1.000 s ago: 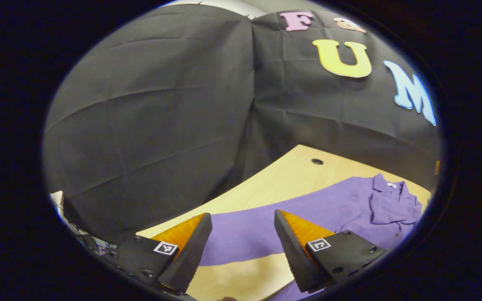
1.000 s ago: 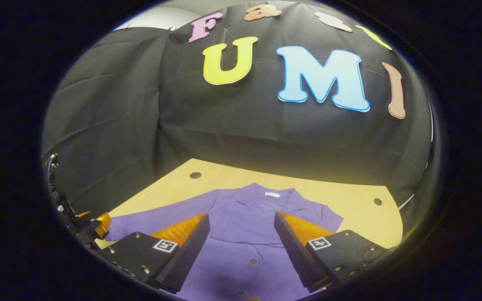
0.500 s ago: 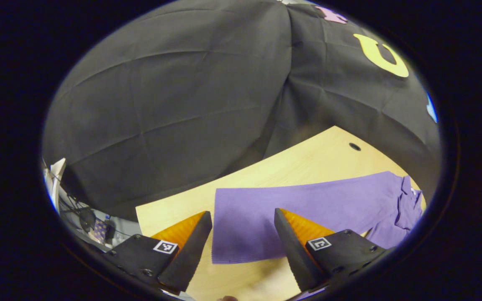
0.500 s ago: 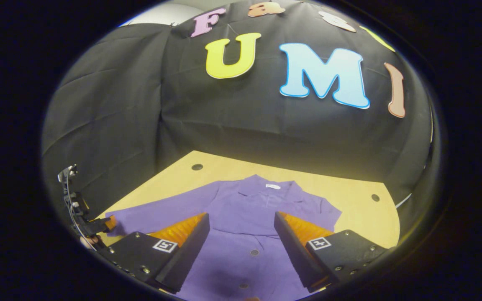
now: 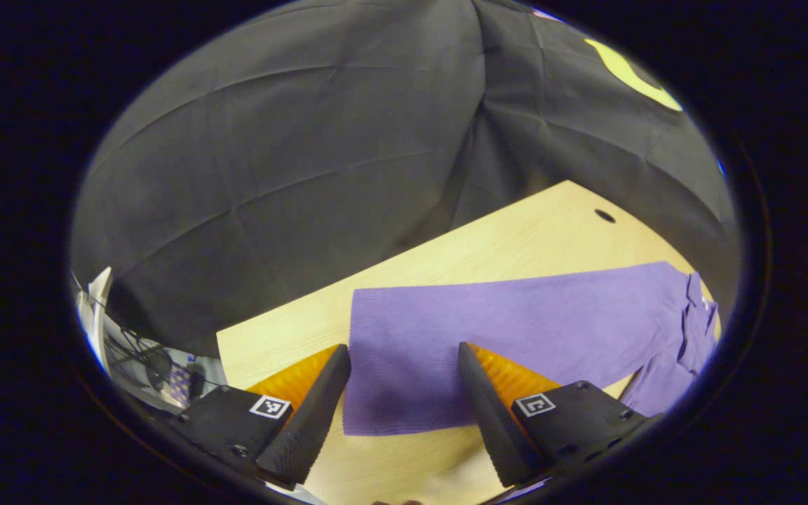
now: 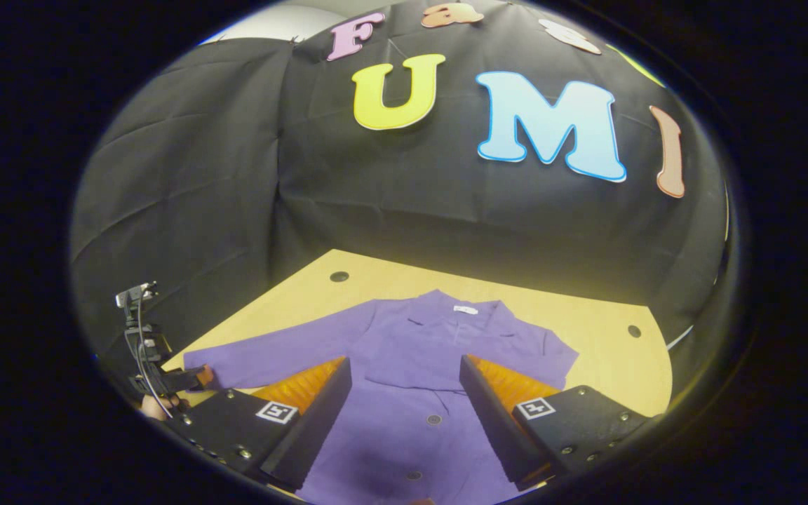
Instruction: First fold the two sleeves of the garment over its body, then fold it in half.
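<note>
A purple button-up shirt [image 6: 418, 421] lies flat on the wooden table [image 6: 607, 365], collar [image 6: 460, 315] toward the far wall. Its long sleeve [image 5: 516, 322] stretches straight out over the table, and the cuff end [image 5: 397, 393] lies under and between my left gripper's [image 5: 402, 347] open fingers, a little above the cloth. In the right gripper view that left gripper [image 6: 183, 379] and the hand holding it sit at the sleeve's tip. My right gripper [image 6: 405, 361] hangs open over the shirt's buttoned front. An edge of cloth crosses the chest below the collar.
The table has small round holes [image 5: 604, 216] [image 6: 633, 330] near its far corners. Its left edge [image 5: 225, 351] runs close to the cuff, and cables and clutter [image 5: 144, 358] lie on the floor beyond it. Black cloth walls close off the back.
My left gripper has swung out along the sleeve toward its end, so the cuff now lies between its fingers. The right gripper has hardly moved. The shirt lies as before.
</note>
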The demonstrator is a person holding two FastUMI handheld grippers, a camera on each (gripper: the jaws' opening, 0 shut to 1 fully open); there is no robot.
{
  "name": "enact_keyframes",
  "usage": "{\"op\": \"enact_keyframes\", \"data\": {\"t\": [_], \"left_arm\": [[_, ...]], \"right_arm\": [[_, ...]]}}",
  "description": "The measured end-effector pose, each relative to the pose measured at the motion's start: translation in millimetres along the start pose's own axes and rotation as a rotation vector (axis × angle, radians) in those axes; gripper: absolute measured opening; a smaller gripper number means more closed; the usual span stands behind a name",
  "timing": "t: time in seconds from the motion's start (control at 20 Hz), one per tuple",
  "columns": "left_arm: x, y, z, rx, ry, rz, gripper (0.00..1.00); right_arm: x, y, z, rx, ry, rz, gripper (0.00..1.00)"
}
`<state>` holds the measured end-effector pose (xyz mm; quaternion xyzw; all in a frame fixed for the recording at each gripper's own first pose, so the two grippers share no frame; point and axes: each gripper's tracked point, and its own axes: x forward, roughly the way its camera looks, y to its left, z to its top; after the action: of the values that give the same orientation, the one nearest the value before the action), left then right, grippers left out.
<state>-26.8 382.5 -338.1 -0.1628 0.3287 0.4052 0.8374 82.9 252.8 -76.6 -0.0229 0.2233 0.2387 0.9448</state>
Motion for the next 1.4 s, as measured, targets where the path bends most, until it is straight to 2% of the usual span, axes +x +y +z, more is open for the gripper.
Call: {"op": "enact_keyframes", "data": {"t": [0.15,0.35,0.45,0.5,0.55,0.7,0.75,0.9,1.05,1.3,1.4], "left_arm": [[1.9,-7.1,2.4,0.000,-0.008,-0.023,0.79],[5.0,-8.6,4.5,-0.015,-0.023,-0.038,0.37],[5.9,-9.4,4.3,0.014,-0.022,-0.057,0.36],[8.0,-9.6,6.4,-0.003,-0.038,-0.064,0.35],[9.7,-13.9,9.9,-0.020,-0.041,-0.067,0.10],[9.4,-15.8,11.1,-0.011,-0.048,-0.097,0.10],[9.3,-19.3,13.2,-0.028,-0.044,-0.118,0.07],[1.0,-23.2,21.4,-0.139,-0.032,-0.172,0.07],[-9.2,-27.0,41.7,-0.228,-0.073,-0.218,0.07],[-37.8,-78.3,80.0,-0.321,-0.095,-0.366,0.07],[-52.8,-99.4,89.2,-0.320,-0.101,-0.423,0.07]], "right_arm": [[-0.4,0.7,-2.9,0.021,0.004,0.010,0.97],[-0.8,-0.9,-7.5,0.027,0.015,0.017,0.97],[-1.0,-1.2,-10.9,0.037,0.024,0.021,0.97],[-1.3,-1.6,-12.6,0.043,0.027,0.022,0.97],[-0.9,-2.7,-14.2,0.049,0.029,0.022,0.97],[-3.7,-5.7,-17.1,0.058,0.035,0.021,0.97],[-3.2,-7.2,-19.0,0.060,0.038,0.019,0.97],[-7.2,-17.7,-22.5,0.060,0.044,-0.002,0.97],[-8.7,-27.3,-27.6,0.072,0.051,-0.024,0.95],[-12.5,-40.6,-32.8,0.070,0.053,-0.052,0.97],[-13.2,-43.7,-35.3,0.075,0.051,-0.055,0.97]]}}
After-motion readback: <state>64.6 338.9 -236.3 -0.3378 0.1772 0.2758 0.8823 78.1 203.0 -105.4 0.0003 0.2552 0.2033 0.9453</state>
